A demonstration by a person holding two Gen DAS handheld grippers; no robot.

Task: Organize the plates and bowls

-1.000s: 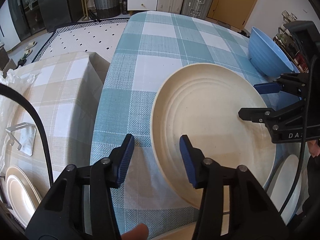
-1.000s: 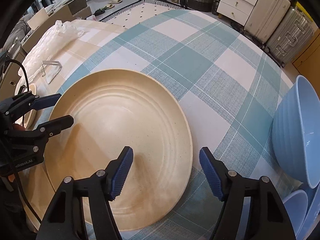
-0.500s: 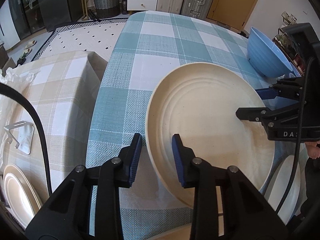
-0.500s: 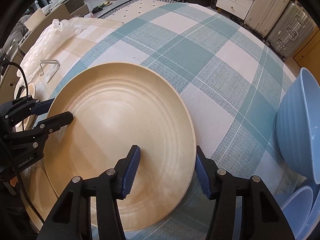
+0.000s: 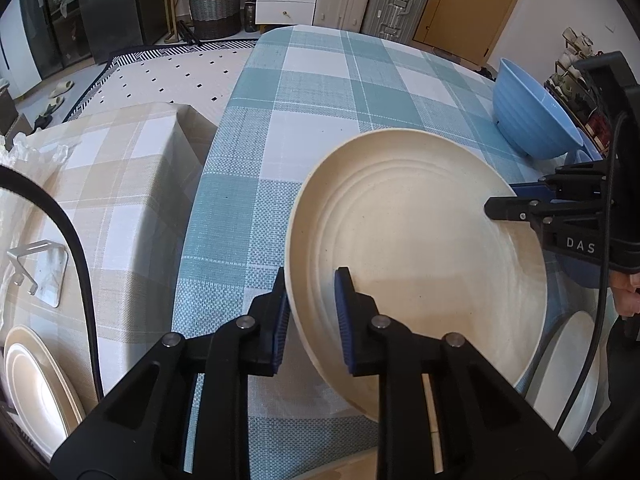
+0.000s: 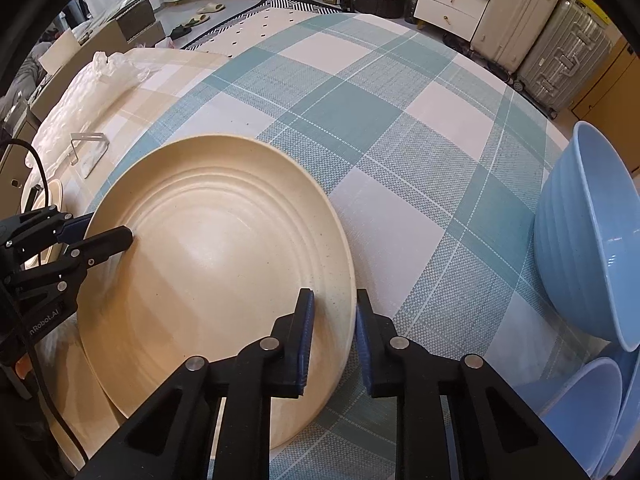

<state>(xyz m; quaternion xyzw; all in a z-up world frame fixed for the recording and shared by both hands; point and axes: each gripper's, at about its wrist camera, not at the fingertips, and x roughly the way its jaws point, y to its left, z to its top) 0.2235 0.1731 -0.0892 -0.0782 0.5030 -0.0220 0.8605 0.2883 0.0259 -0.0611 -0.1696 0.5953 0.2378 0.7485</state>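
A large cream plate (image 5: 420, 240) (image 6: 216, 264) with ringed grooves lies over the near part of the teal checked table (image 5: 320, 92). My left gripper (image 5: 312, 316) has its jaws closing, with the blue pads pressed on either side of the plate's left rim. It also shows in the right wrist view as the left gripper (image 6: 100, 228). My right gripper (image 6: 334, 332) is closing too, its pads pinching the opposite rim. In the left wrist view the right gripper (image 5: 504, 200) reaches in from the right. A big blue bowl (image 5: 528, 116) (image 6: 588, 240) stands tilted at the table's right.
Smaller blue bowls (image 6: 580, 408) sit nested at the near right. Cream plates (image 5: 36, 384) lie low on the left beside a beige checked table (image 5: 120, 168) bearing a metal stand (image 5: 36, 268). Another pale plate (image 5: 572, 372) sits at the lower right.
Both grippers' jaws have narrowed from wide apart to pinching the plate's rim on opposite sides. Neither hand has shifted noticeably.
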